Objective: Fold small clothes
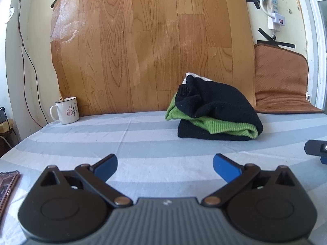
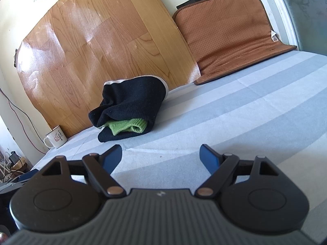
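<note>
My left gripper (image 1: 165, 167) sits low over the striped sheet (image 1: 143, 143), jaws spread apart and holding nothing; my right gripper (image 2: 160, 157) is the same, wide apart and empty. The folded clothes (image 1: 216, 110) lie well ahead of both, far right from my left claw, far left from my right (image 2: 130, 110). I see a black knit wrapped over a bright green one, a white edge on top

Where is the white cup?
The cup stands far left in both views, on the striped sheet against the wooden board, left of the folded clothes.
</note>
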`<state>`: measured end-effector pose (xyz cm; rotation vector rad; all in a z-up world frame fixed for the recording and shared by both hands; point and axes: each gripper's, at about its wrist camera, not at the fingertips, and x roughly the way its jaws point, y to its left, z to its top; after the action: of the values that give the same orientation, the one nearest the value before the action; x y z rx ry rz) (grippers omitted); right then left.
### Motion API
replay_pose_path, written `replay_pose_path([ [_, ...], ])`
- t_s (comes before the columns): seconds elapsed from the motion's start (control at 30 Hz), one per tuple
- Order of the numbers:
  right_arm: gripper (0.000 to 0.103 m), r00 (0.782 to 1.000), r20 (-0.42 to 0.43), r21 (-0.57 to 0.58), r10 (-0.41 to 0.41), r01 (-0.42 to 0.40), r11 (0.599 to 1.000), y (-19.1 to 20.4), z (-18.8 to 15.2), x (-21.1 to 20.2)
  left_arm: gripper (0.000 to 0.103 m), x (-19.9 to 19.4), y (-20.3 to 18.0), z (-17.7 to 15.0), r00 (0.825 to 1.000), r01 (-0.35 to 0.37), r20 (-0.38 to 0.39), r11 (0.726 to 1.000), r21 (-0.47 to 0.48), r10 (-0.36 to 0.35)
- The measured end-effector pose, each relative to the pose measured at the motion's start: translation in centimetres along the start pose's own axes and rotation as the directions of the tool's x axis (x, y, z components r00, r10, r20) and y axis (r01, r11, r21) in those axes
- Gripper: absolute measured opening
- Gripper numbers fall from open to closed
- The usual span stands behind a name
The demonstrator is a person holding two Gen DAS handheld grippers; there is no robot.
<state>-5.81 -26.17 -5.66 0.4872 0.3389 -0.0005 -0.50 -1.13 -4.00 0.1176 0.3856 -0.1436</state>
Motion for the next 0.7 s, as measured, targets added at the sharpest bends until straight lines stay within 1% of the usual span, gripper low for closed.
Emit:
replay_pose_path([
  [0.13, 0.085, 1.0, 0.001, 0.001, -0.001, 0.001, 1.0, 0.03, -0.02, -0.01, 0.103, 0.36, 0.02, 0.03, 1.0, 0.008, -0.026, 1.0, 0.002, -0.008],
  [0.4, 0.085, 1.0, 0.001, 0.001, -0.002, 0.002, 1.0, 0.03, -0.01, -0.02, 0.103, 0.46, -0.12, 0.06, 0.999, 0.006, -0.037, 1.0, 0.011, -0.006],
  [0.7, 0.085, 1.0, 0.0, 0.001, -0.001, 0.001, 1.0, 0.03, -0.01, 0.0, 0.103, 0.22, 0.07, 0.09, 0.999, 0.044, -0.032, 0.999, 0.006, -0.044],
])
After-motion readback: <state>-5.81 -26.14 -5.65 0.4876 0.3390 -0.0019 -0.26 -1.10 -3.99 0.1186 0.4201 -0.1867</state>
